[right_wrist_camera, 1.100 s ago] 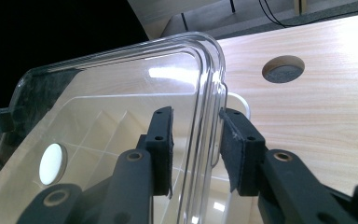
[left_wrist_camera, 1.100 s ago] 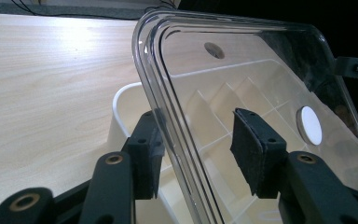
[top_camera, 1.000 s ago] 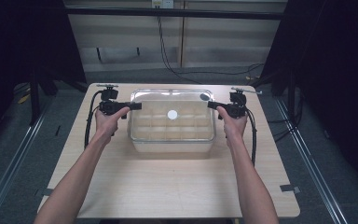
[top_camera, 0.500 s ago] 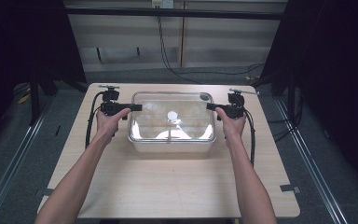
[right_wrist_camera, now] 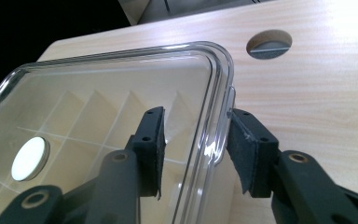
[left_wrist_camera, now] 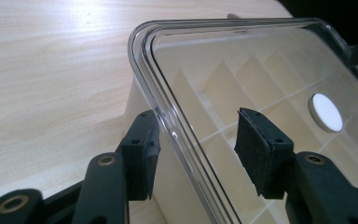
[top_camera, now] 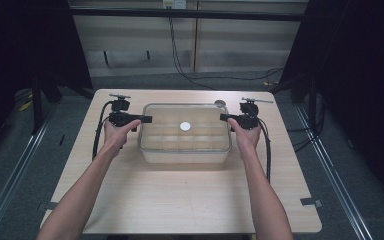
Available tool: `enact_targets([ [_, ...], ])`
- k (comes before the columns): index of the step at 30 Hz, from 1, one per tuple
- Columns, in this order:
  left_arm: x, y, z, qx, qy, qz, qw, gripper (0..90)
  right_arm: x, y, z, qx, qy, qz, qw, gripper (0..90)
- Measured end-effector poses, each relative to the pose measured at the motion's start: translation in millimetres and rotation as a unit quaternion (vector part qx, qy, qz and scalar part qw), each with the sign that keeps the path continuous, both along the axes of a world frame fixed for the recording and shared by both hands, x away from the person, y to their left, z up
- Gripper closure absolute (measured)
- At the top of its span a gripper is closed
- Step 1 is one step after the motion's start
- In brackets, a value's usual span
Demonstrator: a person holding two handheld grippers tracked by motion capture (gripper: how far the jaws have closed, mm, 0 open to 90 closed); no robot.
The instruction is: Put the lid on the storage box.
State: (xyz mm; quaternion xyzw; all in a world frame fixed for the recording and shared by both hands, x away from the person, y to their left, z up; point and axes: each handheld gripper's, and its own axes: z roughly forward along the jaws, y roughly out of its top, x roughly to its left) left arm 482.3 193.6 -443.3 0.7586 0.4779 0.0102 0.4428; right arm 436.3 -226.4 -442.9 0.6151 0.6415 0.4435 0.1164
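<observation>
Clear lid [top_camera: 185,125] now level on compartment box [top_camera: 185,150], tilt and glare of half second ago gone; hands nearly unmoved. Box sits mid-counter [top_camera: 180,200], toward far edge. Left gripper [top_camera: 141,119] at lid's left rim: jaws spread, rim [left_wrist_camera: 168,126] passing between them, outer pad near rim edge, contact unclear. Right gripper [top_camera: 226,118] at right rim: jaws spread, rim [right_wrist_camera: 216,126] between, neither pad clearly pressing. White round disc [top_camera: 185,126] at lid centre. Cable hole [right_wrist_camera: 269,44] in counter beyond right corner.
</observation>
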Motion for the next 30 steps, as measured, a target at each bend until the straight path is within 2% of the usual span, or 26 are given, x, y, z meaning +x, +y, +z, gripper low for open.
enact_targets([
  [7, 0.8, 2.7, -4.2, -0.008, 0.004, -0.005, 0.9999, 49.9, 1.1, -1.6, -10.3, 0.018, 0.009, -0.006, 0.9998, 55.7],
  [14, -2.1, 2.4, -3.5, -0.01, 0.008, 0.001, 0.9999, 50.2, 0.9, -1.9, -10.9, 0.019, 0.006, -0.005, 0.9998, 54.5],
  [16, -3.3, 5.1, -5.2, -0.02, 0.008, -0.002, 0.9998, 50.8, -0.5, 0.5, -8.6, -0.01, -0.001, -0.002, 1.0, 53.1],
  [17, -4.1, 6.2, -5.7, -0.022, 0.006, -0.003, 0.9997, 51.1, -1.2, 1.3, -7.5, -0.02, -0.002, 0.002, 0.9998, 50.9],
  [20, -8.4, 6.3, -4.5, -0.013, -0.003, -0.001, 0.9999, 50.4, -3.7, 1.8, -6.1, -0.02, -0.005, 0.009, 0.9998, 45.9],
  [21, -9.7, 6.2, -3.6, -0.007, -0.006, -0.002, 1.0, 49.1, -4.6, 0.7, -5.7, -0.016, -0.007, 0.006, 0.9998, 44.9],
  [23, -12.9, 6.7, -0.7, -0.015, -0.013, 0.0, 0.9998, 46.3, -6.6, -2.3, -4.4, -0.004, -0.011, 0.003, 0.9999, 42.5],
  [28, -22.4, 10.9, 6.4, -0.011, -0.024, -0.006, 0.9996, 43.6, -15.6, -7.3, 1.2, -0.002, -0.019, 0.01, 0.9998, 39.0],
  [30, -28.1, 13.9, 8.1, -0.015, -0.028, -0.006, 0.9995, 42.0, -21.3, -9.7, 3.6, -0.001, -0.021, 0.013, 0.9997, 37.4],
])
